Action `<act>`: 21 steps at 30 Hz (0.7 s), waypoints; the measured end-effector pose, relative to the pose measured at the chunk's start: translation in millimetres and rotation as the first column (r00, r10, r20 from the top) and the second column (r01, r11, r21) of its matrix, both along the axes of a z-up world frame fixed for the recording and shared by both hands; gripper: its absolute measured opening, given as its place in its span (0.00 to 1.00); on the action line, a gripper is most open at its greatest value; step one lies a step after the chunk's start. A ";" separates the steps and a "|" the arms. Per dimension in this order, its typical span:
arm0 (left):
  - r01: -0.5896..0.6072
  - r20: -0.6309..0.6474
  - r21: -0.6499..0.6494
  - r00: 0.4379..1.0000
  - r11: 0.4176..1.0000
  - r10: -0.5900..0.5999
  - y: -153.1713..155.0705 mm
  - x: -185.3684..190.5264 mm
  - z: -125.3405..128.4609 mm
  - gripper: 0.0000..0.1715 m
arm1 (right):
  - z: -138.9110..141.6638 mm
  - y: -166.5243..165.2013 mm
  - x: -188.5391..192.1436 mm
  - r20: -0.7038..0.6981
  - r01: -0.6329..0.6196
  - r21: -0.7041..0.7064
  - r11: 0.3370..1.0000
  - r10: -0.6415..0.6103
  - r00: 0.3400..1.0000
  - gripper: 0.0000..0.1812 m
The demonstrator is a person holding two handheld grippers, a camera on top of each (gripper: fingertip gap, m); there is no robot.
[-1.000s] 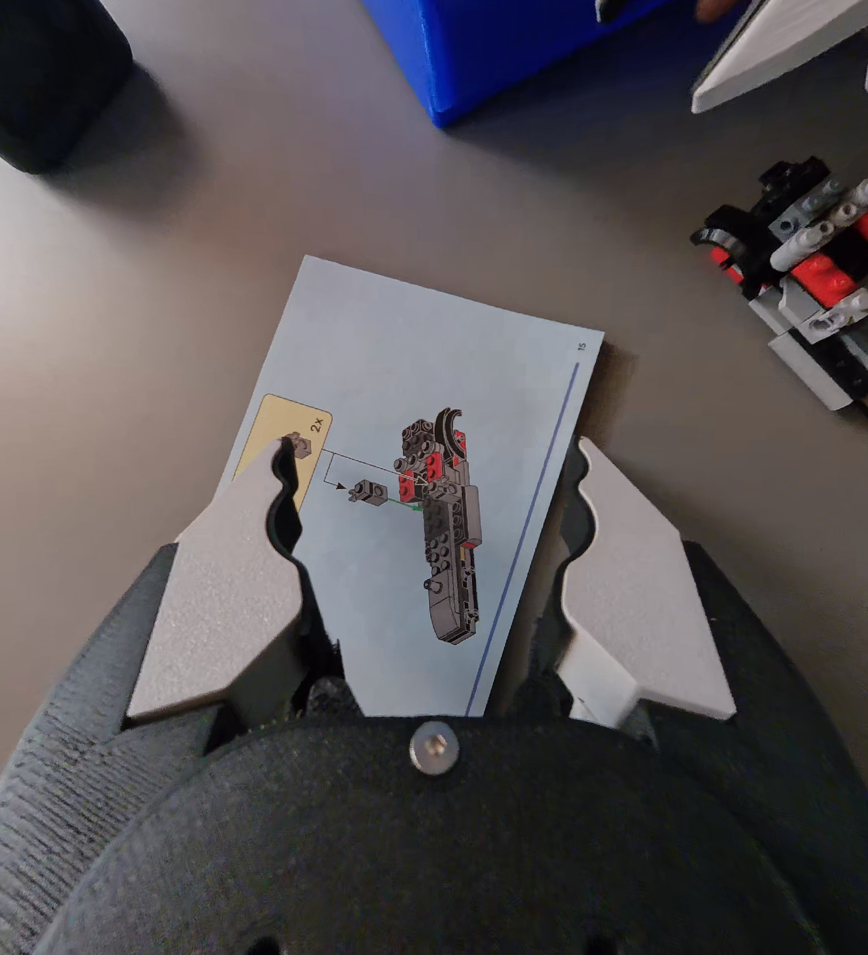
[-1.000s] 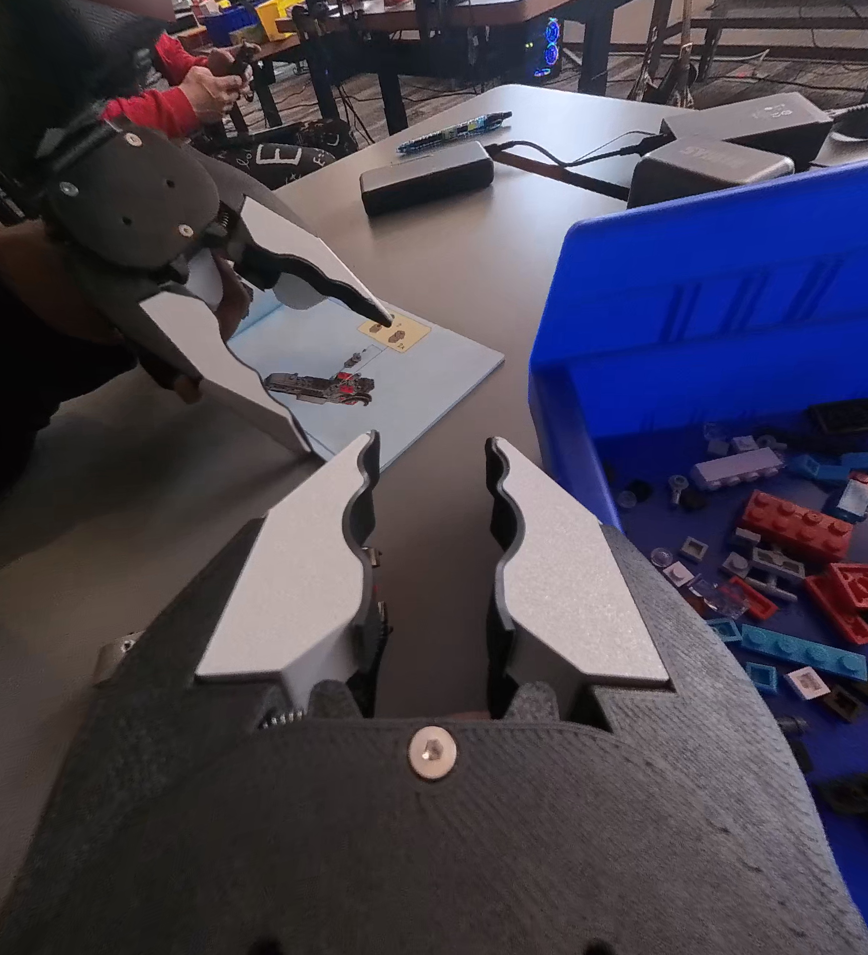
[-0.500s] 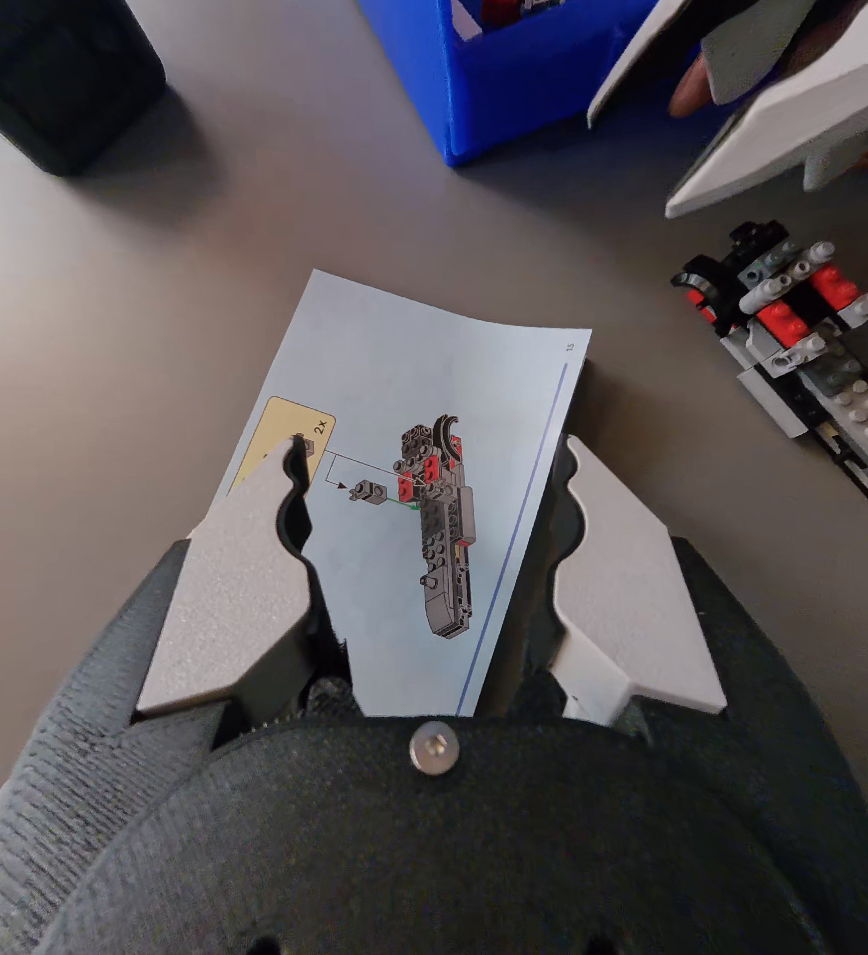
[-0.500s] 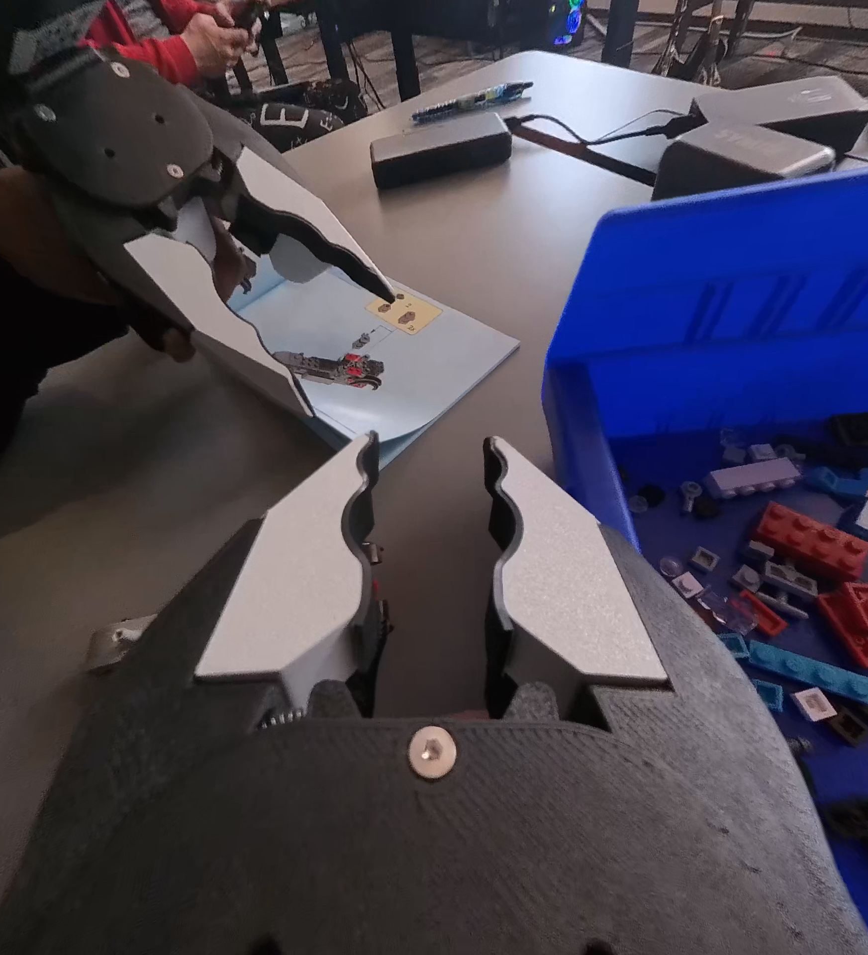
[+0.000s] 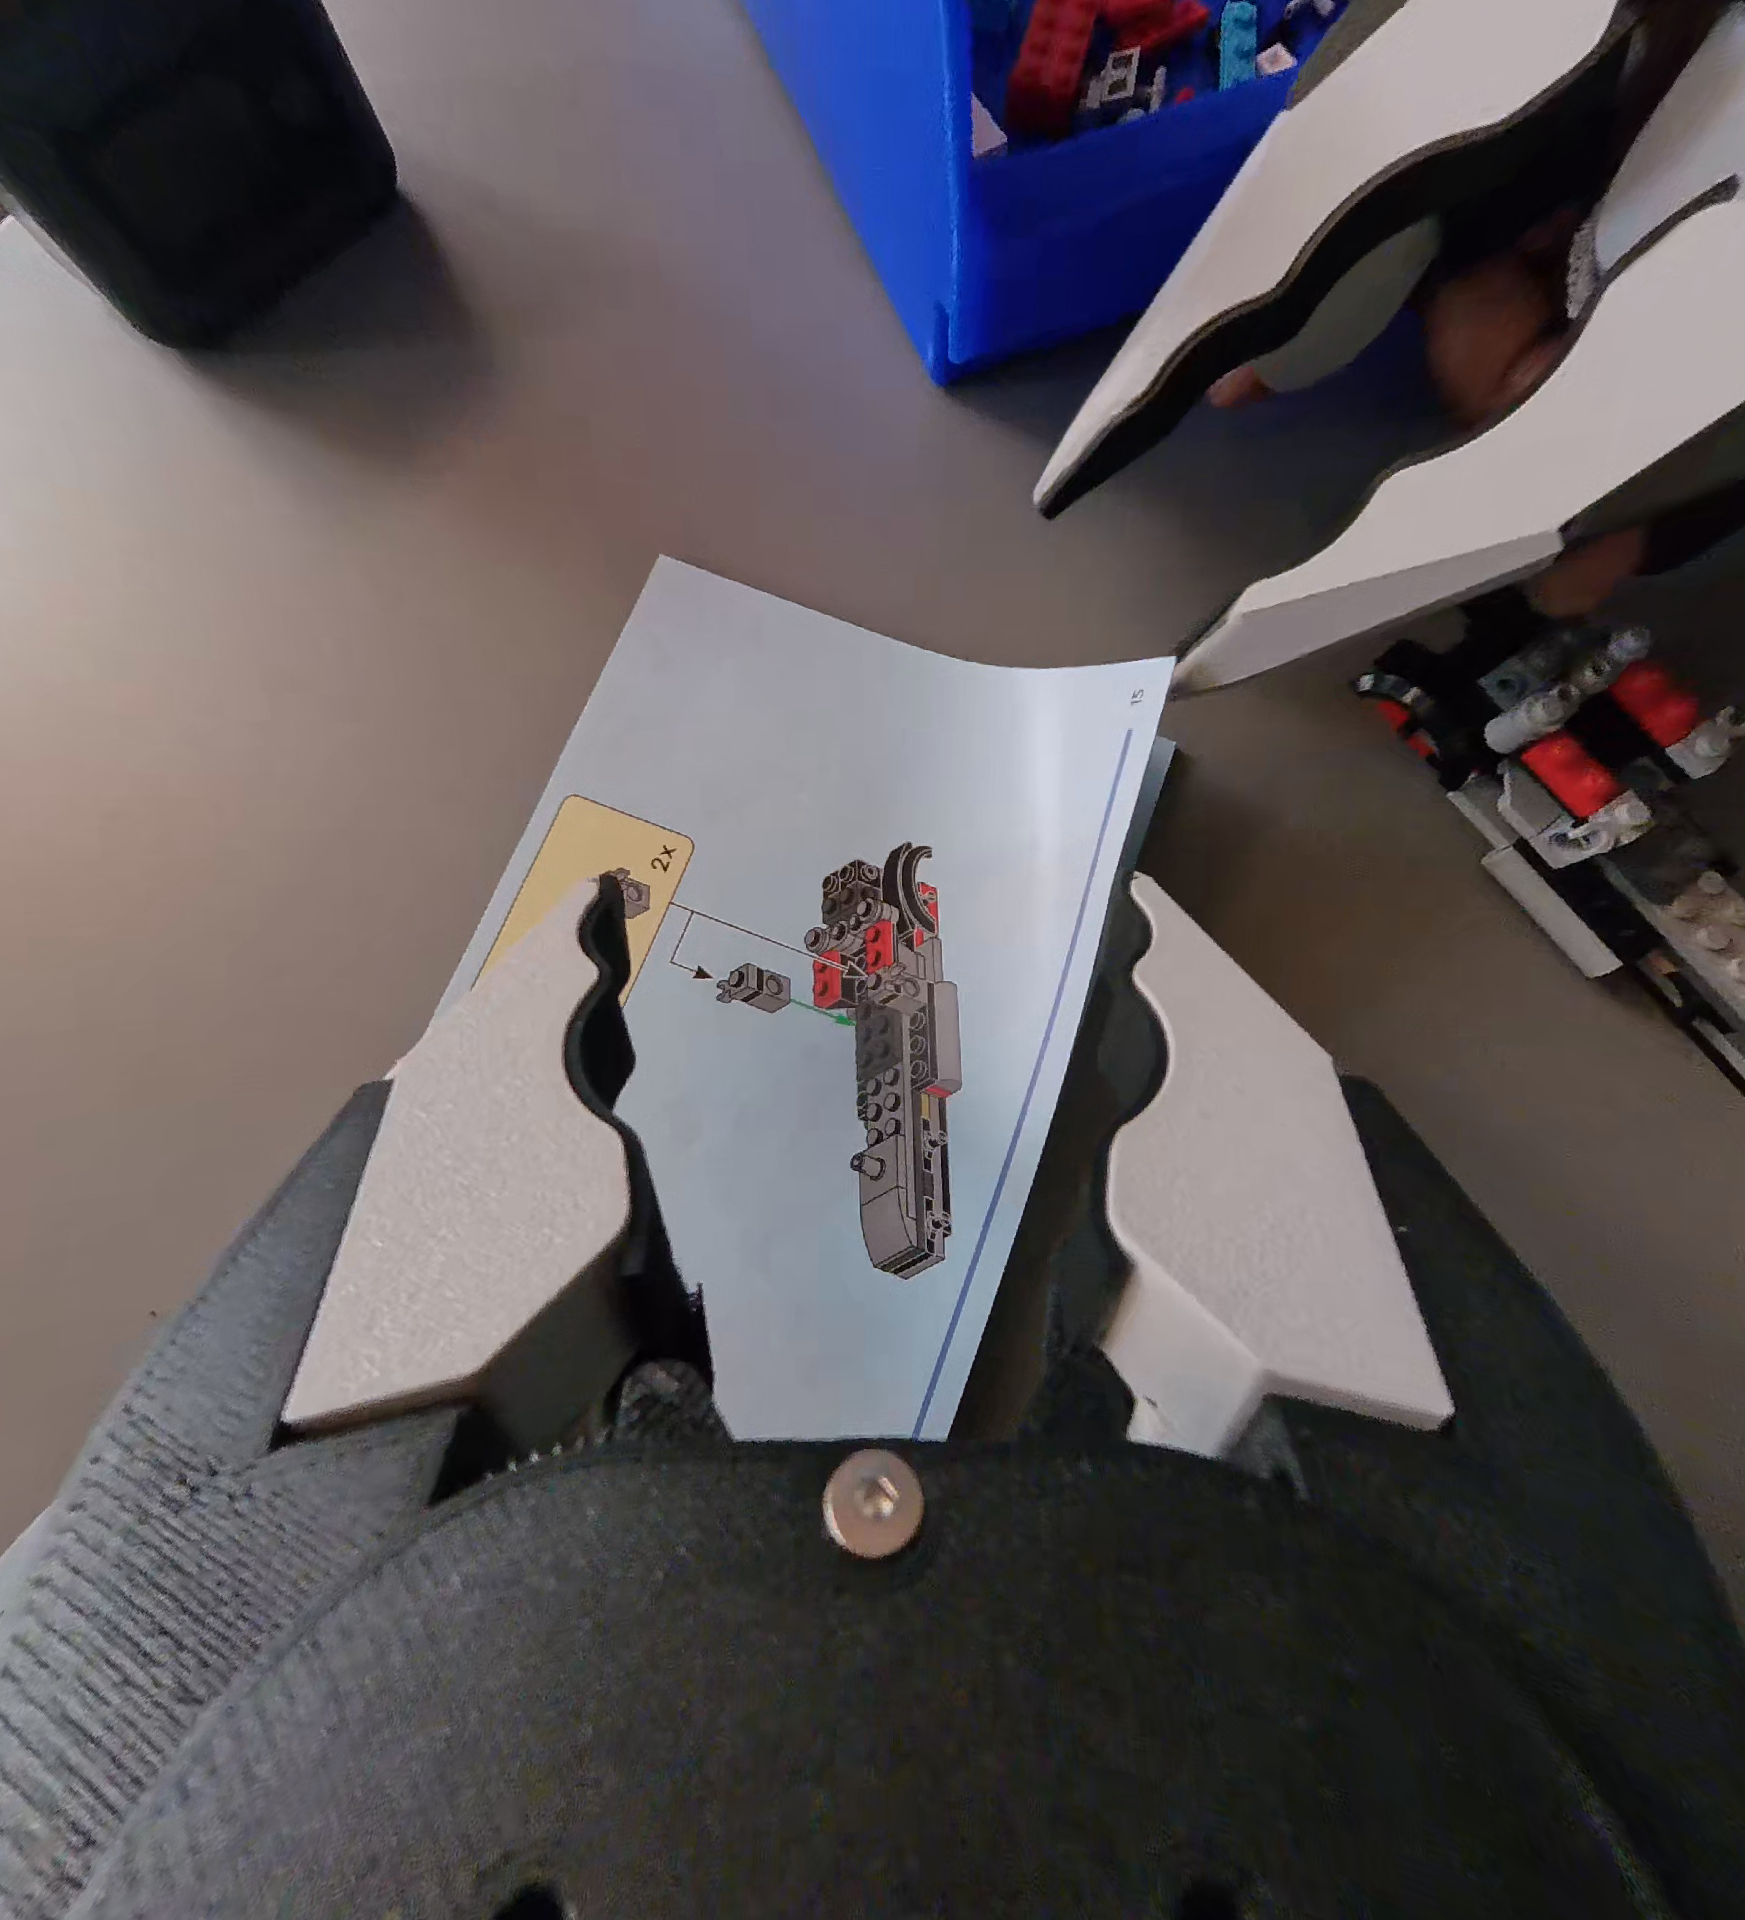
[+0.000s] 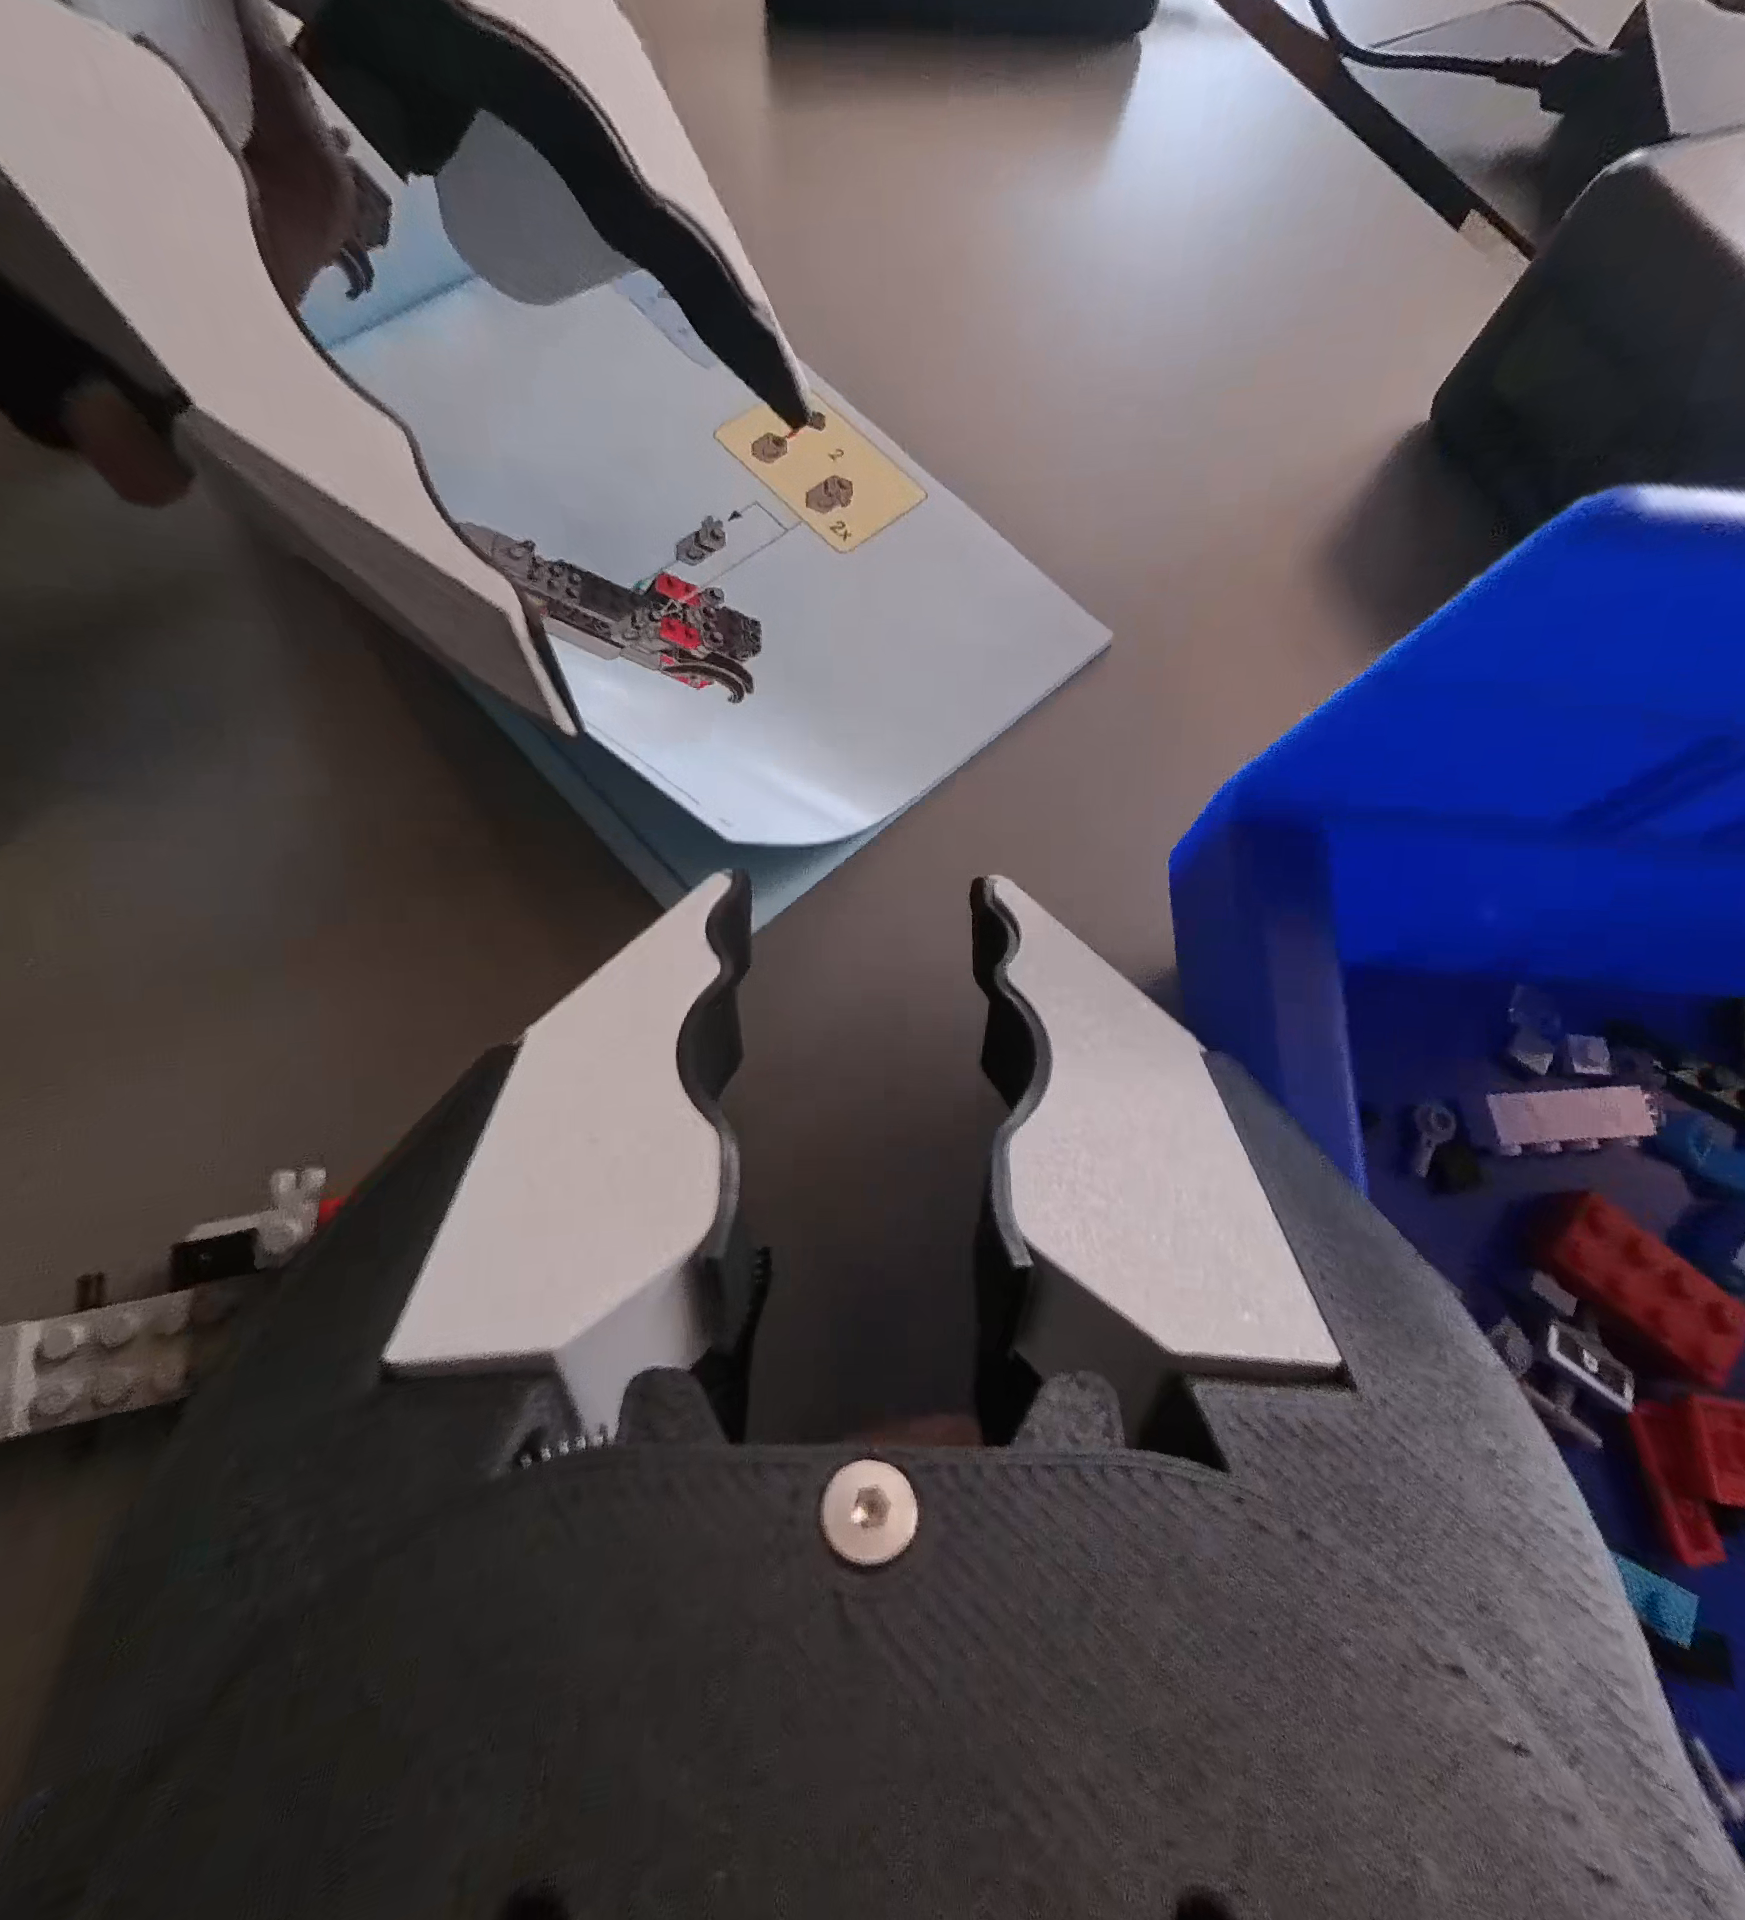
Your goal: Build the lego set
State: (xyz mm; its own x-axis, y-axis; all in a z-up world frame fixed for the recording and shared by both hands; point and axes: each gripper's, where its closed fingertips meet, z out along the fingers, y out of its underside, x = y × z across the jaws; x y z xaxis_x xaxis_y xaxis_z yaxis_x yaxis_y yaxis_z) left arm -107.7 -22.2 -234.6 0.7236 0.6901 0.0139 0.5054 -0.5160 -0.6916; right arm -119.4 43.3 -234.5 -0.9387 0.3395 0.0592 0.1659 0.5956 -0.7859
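Both pairs of jaws stood apart and empty. On the left gripper (image 5: 873,894), they straddled the instruction booklet (image 5: 847,790), one tip resting on its yellow parts box. Just ahead of the right gripper (image 6: 857,904) lay the booklet's curled near corner, so that one seemed nearer for page-turning. Off to the booklet's right lay the half-built model (image 5: 1616,821), its long axis running towards the camera, and the blue bin (image 6: 1533,790) of loose bricks stood beyond.

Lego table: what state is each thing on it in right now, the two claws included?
Left gripper: open, one fingertip touching the booklet page.
Right gripper: open, empty, near the booklet's corner.
Instruction booklet: open on the table, top page curling up.
Lego model: partly built, lying on the table.
Blue bin: uncovered, loose bricks inside.
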 end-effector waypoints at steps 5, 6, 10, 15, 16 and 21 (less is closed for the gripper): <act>-0.002 0.010 0.006 1.000 1.000 0.002 -0.2 0.2 -1.2 0.54 | 4.7 -9.8 -5.5 0.013 0.004 -0.032 0.999 -0.004 1.000 0.24; -0.003 0.012 0.007 1.000 1.000 0.003 -0.5 0.2 -1.5 0.54 | 5.5 -11.2 -6.6 0.015 0.007 -0.037 0.999 -0.007 1.000 0.24; -0.011 0.013 0.018 1.000 1.000 0.011 -1.6 -0.4 0.4 0.54 | 7.1 -15.7 -9.5 0.026 0.017 -0.054 0.998 -0.015 1.000 0.24; -0.032 -0.002 0.103 0.999 0.994 0.033 2.0 -3.2 14.5 0.53 | 7.8 -17.0 -12.3 0.023 0.027 -0.061 0.998 -0.026 0.999 0.24; -0.045 -0.005 0.129 0.999 0.991 0.046 2.9 -4.8 18.6 0.53 | 7.7 -16.9 -12.7 0.022 0.029 -0.062 0.998 -0.028 0.999 0.24; -0.092 0.007 0.233 0.996 0.968 0.093 12.0 -9.2 31.2 0.47 | 6.2 -17.7 -13.7 0.011 0.033 -0.057 0.998 -0.032 0.999 0.24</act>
State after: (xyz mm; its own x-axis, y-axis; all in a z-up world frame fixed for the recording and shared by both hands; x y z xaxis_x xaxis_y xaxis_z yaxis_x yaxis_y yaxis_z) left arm -116.8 -10.2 -203.4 0.6571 0.7321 0.1797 0.5406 -0.2914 -0.7892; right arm -133.1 25.6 -228.3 -0.9276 0.3725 0.0291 0.1929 0.5441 -0.8165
